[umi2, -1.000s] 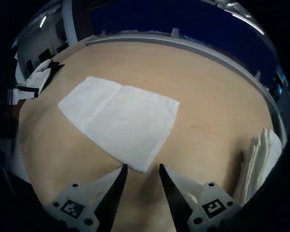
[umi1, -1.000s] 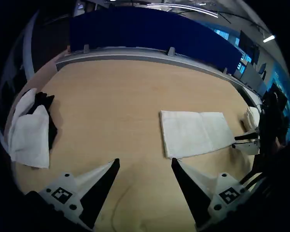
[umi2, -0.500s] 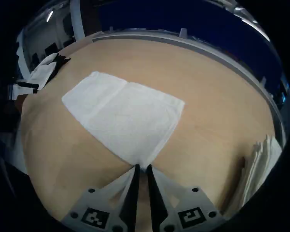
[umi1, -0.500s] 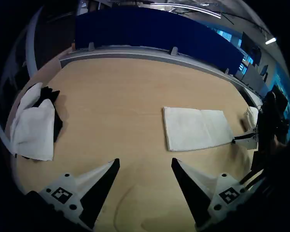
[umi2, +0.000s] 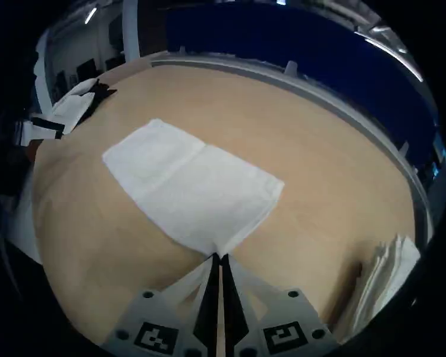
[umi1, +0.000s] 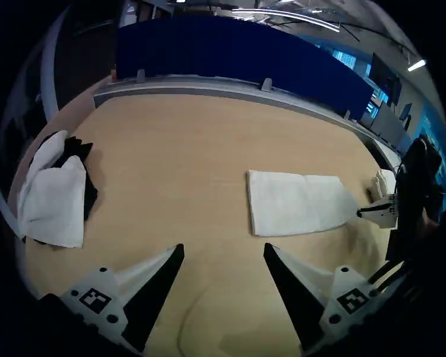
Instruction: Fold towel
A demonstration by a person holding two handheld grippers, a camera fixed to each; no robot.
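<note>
- Pinching the nearest corner of the white towel (umi2: 187,190) in the right gripper (umi2: 219,262), with both fingers drawn together on the cloth and barely a sliver showing between them.
- Holding the left gripper (umi1: 222,246) wide apart and empty over bare wood, near the towel's other near corner and, by the look of it, not touching it.
- Finding the towel spread flat around the middle of the wooden table (umi1: 181,149), apparently doubled over already to judge by the crease across it, with the pinched corner drawn out to a point.
- Judging the cloth as light, soft and limp: sagging wherever unsupported, offering no stiffness, dragging a little on the wood rather than sliding freely, and running no risk of breaking.
- Expecting a lift by one corner alone to trail and twist the rest, so favouring a second hold at the neighbouring corner on the same edge.
- Advising a grip right at the hem, low against the table, catching all layers at once to stop the fold peeling open.
- Noting a heap of white and dark cloths (umi1: 50,199) well apart at the table's left, and a stack of folded towels (umi2: 389,268) near its right edge, neither touching the towel.
</note>
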